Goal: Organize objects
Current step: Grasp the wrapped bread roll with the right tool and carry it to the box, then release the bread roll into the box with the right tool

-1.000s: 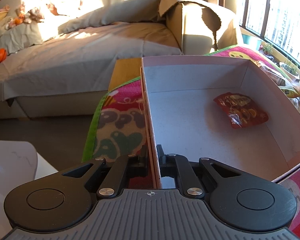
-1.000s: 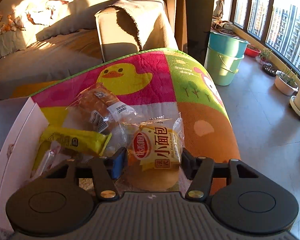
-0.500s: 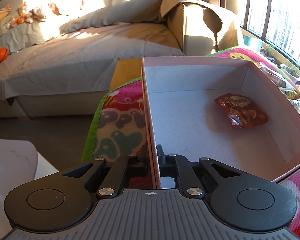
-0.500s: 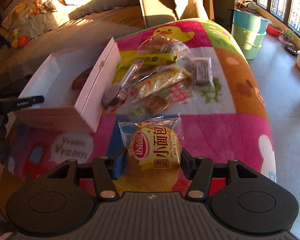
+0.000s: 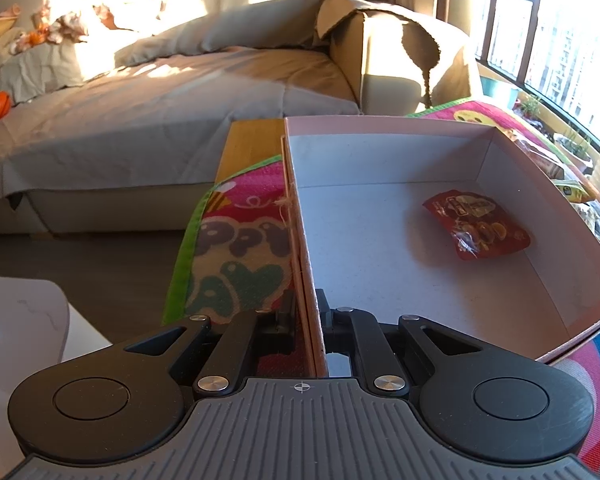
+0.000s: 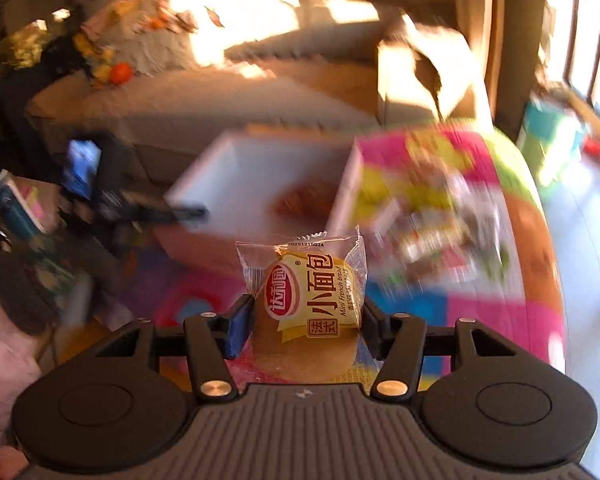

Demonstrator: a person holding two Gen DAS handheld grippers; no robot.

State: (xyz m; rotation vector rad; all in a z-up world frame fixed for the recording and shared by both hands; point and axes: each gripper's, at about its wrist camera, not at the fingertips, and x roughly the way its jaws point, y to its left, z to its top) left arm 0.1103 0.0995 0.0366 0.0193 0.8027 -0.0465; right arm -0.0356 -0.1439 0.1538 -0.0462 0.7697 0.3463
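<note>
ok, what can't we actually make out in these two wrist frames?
- Right wrist view: the loose snack packets on the colourful play mat are motion-blurred; no labels readable.
- Right wrist view: the red snack packet in the shallow white cardboard box is only a brownish smear.
- Left wrist view: the box's right wall hides most snacks beyond it; the frame edge cuts off the rest.

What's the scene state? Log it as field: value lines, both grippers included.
left gripper: shut on box wall
right gripper: shut on bread packet, held above the mat
box: open, on play mat
box contents: one red snack packet
outside box: more snack packets, blurred
</note>
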